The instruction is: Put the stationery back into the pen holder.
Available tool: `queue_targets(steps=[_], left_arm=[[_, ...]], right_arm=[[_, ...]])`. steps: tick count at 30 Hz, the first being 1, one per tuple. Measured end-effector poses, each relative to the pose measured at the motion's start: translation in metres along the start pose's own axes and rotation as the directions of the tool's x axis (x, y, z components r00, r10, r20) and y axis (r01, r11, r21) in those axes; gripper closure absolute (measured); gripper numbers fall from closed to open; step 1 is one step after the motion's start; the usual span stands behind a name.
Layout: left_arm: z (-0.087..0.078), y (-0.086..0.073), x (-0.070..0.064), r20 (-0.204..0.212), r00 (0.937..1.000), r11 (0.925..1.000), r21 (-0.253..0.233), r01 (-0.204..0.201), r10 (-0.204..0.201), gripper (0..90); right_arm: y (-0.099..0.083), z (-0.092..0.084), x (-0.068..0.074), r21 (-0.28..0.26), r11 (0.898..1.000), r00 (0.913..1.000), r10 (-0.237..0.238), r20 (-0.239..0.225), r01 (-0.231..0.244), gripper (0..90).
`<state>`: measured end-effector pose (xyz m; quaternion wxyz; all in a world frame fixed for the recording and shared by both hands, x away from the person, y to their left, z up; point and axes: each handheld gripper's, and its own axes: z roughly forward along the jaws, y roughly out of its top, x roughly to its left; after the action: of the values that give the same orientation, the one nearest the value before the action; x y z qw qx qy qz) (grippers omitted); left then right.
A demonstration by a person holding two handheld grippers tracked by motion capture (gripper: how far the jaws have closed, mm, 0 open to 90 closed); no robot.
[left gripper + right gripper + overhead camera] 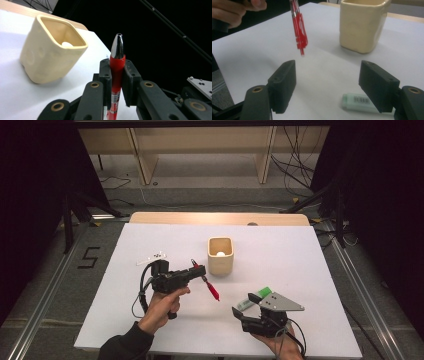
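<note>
A white table top (300, 270) is lit brightly from above, with a light wooden edge (220, 218) seen along its far side at twelve o'clock. Beyond it, a pale wooden shelf frame (200, 150) is set on a grey floor (215, 195). Black cables (295, 165) are strewn at one o'clock. Dark curtains (35, 195) are hung at nine and three o'clock, and metal rails (47, 290) are laid along both sides.

Views: your high camera looks forward and down from six o'clock. Each gripper camera sits close, low along its jaws; both share the cream cup (51, 50) and red pen (298, 30).
</note>
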<state>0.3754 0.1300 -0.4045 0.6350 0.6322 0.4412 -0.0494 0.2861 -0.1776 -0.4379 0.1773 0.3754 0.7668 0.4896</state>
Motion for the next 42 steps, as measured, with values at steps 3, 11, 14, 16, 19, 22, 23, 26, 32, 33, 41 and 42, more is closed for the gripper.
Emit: queue_targets(steps=[3, 11, 14, 16, 19, 22, 23, 26, 32, 33, 41, 42], left_arm=[[-0.001, 0.007, 0.000, -0.006, 0.9999, 0.9998, -0.012, -0.015, 0.015, 79.7], [0.001, 0.033, -0.001, -0.053, 0.9941, 0.9953, -0.016, -0.095, 0.094, 79.6], [0.002, 0.045, 0.000, -0.067, 0.9932, 0.9946, -0.035, -0.098, 0.096, 79.6], [0.003, 0.053, -0.001, -0.077, 0.9912, 0.9930, -0.039, -0.111, 0.108, 79.6], [0.006, 0.062, -0.002, -0.094, 0.9890, 0.9914, -0.054, -0.120, 0.114, 79.6], [0.010, 0.072, -0.003, -0.106, 0.9872, 0.9900, -0.062, -0.127, 0.120, 79.6], [0.012, 0.075, -0.003, -0.110, 0.9863, 0.9891, -0.067, -0.131, 0.123, 79.6], [0.018, 0.085, -0.003, -0.125, 0.9848, 0.9873, -0.088, -0.132, 0.121, 79.6], [0.035, 0.096, 0.000, -0.149, 0.9819, 0.9859, -0.102, -0.133, 0.117, 79.6], [0.038, 0.098, 0.001, -0.147, 0.9829, 0.9866, -0.103, -0.127, 0.111, 79.5], [0.058, 0.102, 0.013, -0.198, 0.9710, 0.9850, -0.082, -0.152, 0.134, 79.5], [0.060, 0.102, 0.014, -0.206, 0.9689, 0.9843, -0.082, -0.157, 0.137, 79.5]], right_arm=[[-0.004, -0.001, -0.003, 0.006, 1.000, 0.9997, 0.023, -0.001, -0.023, 30.4], [-0.011, -0.003, -0.006, 0.021, 0.999, 0.9993, 0.035, 0.010, -0.035, 29.6], [-0.012, -0.005, -0.007, 0.018, 0.999, 0.9993, 0.037, 0.011, -0.037, 28.4], [-0.013, -0.005, -0.008, 0.017, 0.999, 0.9991, 0.041, 0.008, -0.041, 27.6], [-0.015, -0.005, -0.008, 0.024, 0.999, 0.9992, 0.038, 0.009, -0.039, 26.6], [-0.016, -0.005, -0.007, 0.026, 0.999, 0.9993, 0.036, 0.007, -0.037, 26.2], [-0.016, -0.005, -0.007, 0.028, 0.999, 0.9993, 0.037, 0.007, -0.037, 26.1], [-0.016, -0.005, -0.007, 0.028, 0.999, 0.9993, 0.036, 0.005, -0.036, 26.0], [-0.017, -0.004, -0.007, 0.037, 0.999, 0.9996, 0.029, 0.004, -0.029, 26.0], [-0.017, -0.003, -0.006, 0.035, 0.999, 0.9995, 0.032, 0.002, -0.032, 26.0], [-0.018, -0.002, -0.005, 0.041, 0.999, 0.9995, 0.029, -0.010, -0.028, 25.7], [-0.018, -0.002, -0.005, 0.041, 0.999, 0.9995, 0.030, -0.011, -0.030, 25.7]])
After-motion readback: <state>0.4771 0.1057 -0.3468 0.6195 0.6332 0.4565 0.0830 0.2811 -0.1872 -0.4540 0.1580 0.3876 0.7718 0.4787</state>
